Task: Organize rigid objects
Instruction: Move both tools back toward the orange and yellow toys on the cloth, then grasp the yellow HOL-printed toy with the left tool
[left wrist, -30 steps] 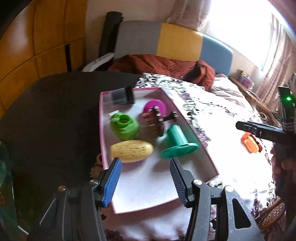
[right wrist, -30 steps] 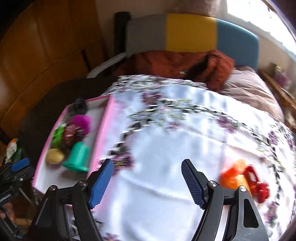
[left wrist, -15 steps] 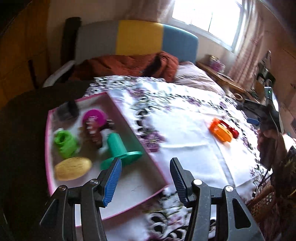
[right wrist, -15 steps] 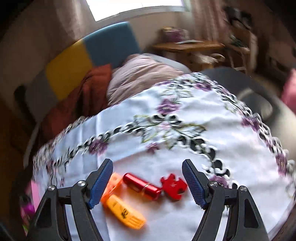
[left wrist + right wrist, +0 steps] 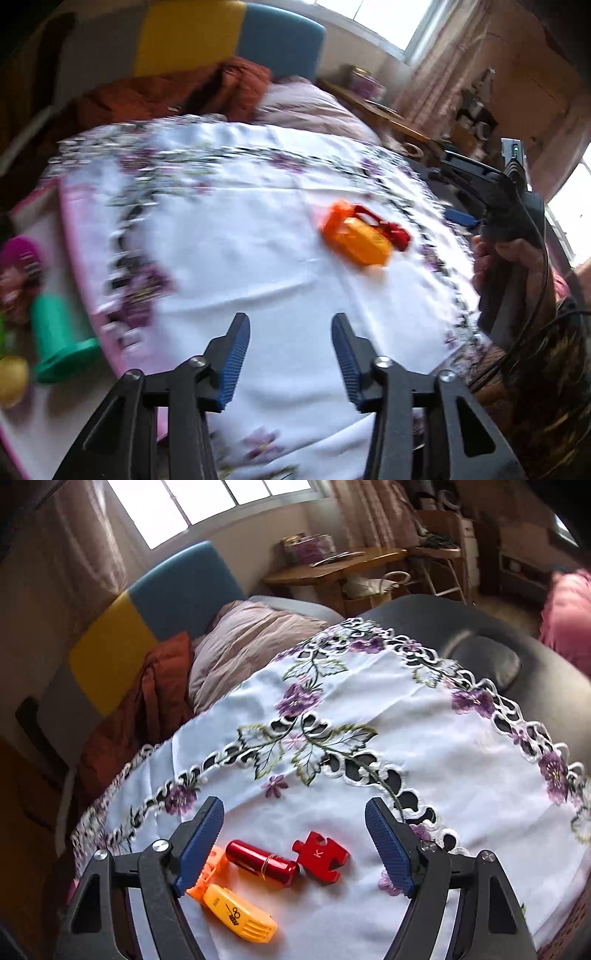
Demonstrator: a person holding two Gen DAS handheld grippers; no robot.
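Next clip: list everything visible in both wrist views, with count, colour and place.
Red metal cylinder: 1, red, on tablecloth between right gripper's fingers.
Red puzzle piece: 1, red, touching cylinder's right end.
Yellow plastic whistle: 1, yellow, nearest the camera.
Orange plastic piece: 1, orange, partly behind finger.
White embroidered tablecloth: 1, white with purple flowers, over table.
Pink-rimmed tray: 1, far left.
Teal plastic spool: 1, in tray.
Magenta item: 1, in tray, blurred.
Yellow oval: 1, in tray.
Left gripper: open, empty.
Right gripper: open, empty.
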